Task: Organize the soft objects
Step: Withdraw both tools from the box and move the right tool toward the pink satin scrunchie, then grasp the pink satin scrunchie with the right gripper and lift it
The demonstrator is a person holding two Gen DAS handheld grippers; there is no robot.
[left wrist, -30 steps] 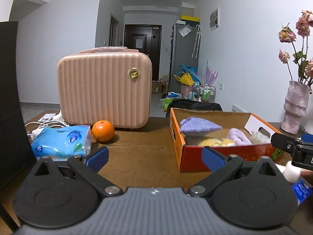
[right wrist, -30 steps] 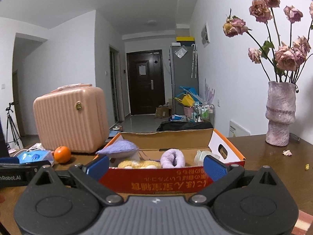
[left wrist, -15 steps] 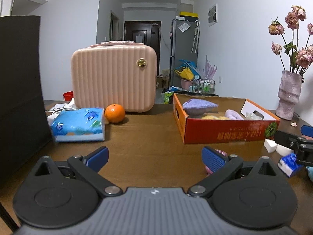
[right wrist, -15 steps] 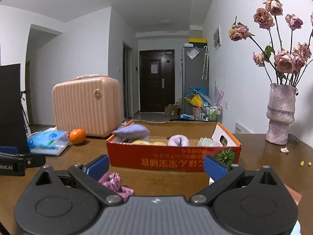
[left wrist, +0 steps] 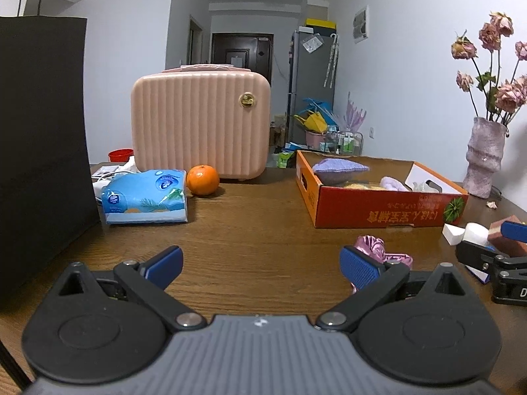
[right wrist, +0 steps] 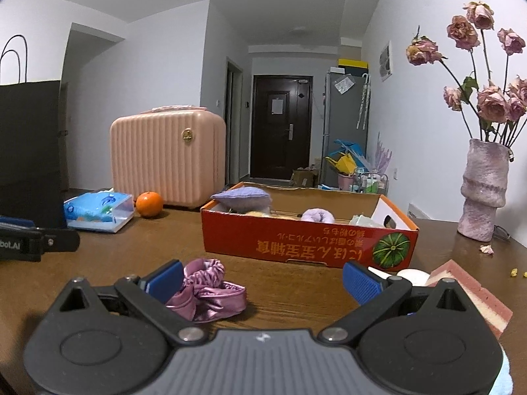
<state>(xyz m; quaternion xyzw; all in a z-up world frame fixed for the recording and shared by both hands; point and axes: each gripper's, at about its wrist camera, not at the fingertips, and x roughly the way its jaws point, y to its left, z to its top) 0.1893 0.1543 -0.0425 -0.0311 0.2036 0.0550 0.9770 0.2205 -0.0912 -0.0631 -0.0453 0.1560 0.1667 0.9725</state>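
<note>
Both hand-held grippers hovered low over the wooden counter [left wrist: 257,230], each with its blue pads spread wide and gripping nothing: the left hand-held gripper [left wrist: 260,265] and the right hand-held gripper [right wrist: 262,281]. A pink satin scrunchie [right wrist: 206,291] lay on the counter just beside the right one's left pad, in front of the orange cardboard box [right wrist: 306,247], which held a purple cushion [right wrist: 243,197] and other soft items.

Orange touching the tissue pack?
Apart. The right wrist view shows a strip of table between the orange and the tissue pack.
</note>
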